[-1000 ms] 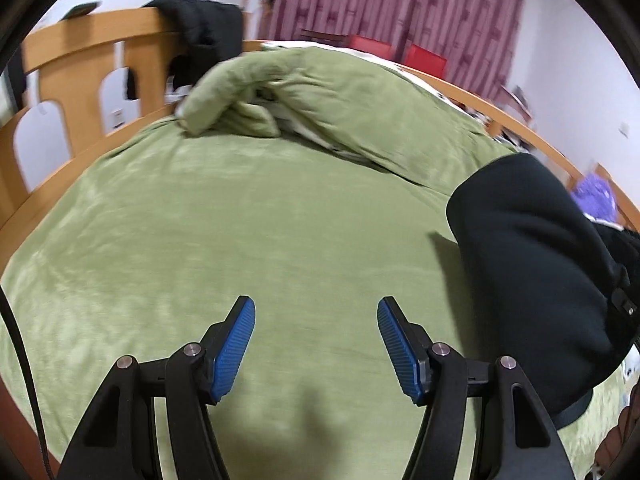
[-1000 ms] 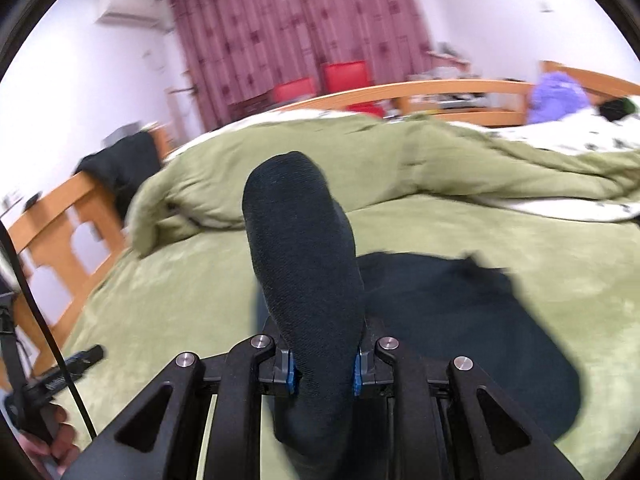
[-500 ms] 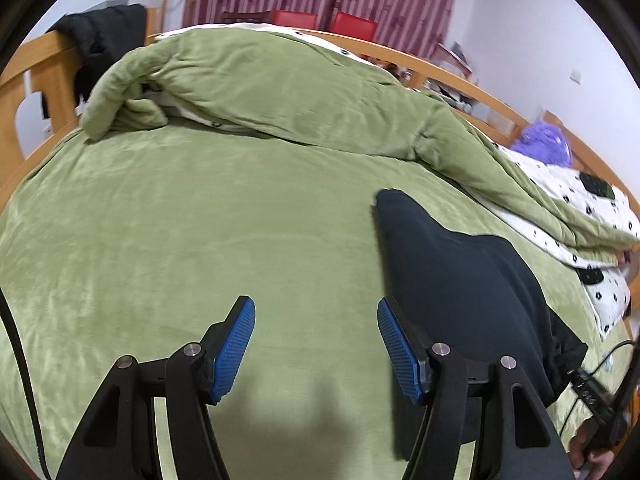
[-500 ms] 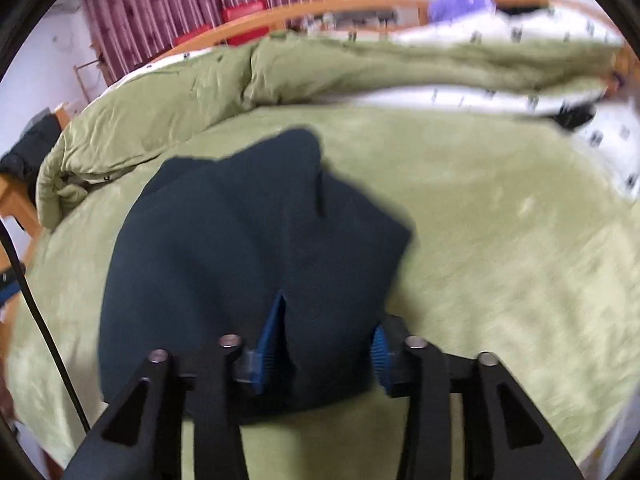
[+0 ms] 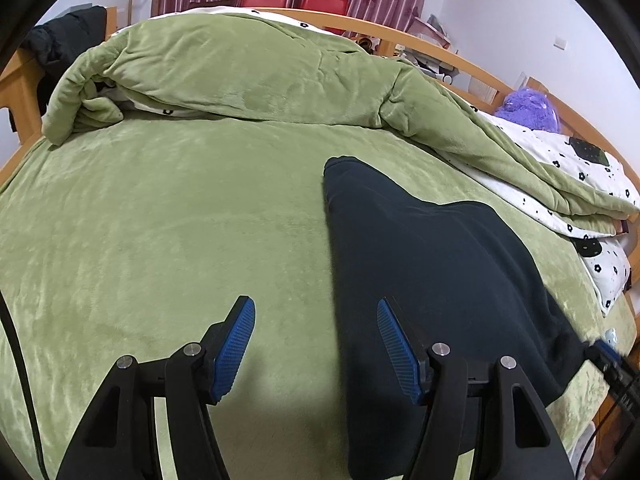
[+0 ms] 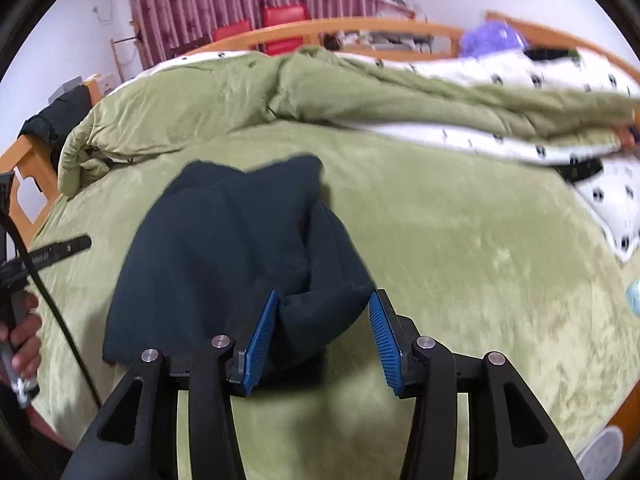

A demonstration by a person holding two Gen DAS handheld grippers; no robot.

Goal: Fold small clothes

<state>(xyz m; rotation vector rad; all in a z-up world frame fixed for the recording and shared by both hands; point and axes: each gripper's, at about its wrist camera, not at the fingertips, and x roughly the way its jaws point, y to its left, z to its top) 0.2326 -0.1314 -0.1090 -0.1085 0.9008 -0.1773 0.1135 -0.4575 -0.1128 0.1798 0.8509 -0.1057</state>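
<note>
A dark navy garment (image 5: 432, 264) lies spread on the green bed cover (image 5: 160, 220); in the right wrist view it (image 6: 224, 256) lies bunched with a folded lump at its near edge. My left gripper (image 5: 316, 344) is open and empty, hovering just left of the garment's near edge. My right gripper (image 6: 323, 336) is open, its blue pads (image 6: 262, 336) on either side of the garment's near lump without pinching it.
A rolled green quilt (image 5: 248, 76) with a white flowered lining lies across the far side of the bed. A wooden bed frame (image 6: 360, 28) runs behind it. A purple plush (image 5: 528, 108) sits at the far right. A black jacket (image 5: 56, 48) hangs on the footboard at left.
My right gripper has lowered the dark garment onto the bed and opened, letting it go. My left gripper has swung right, bringing the garment in front of it.
</note>
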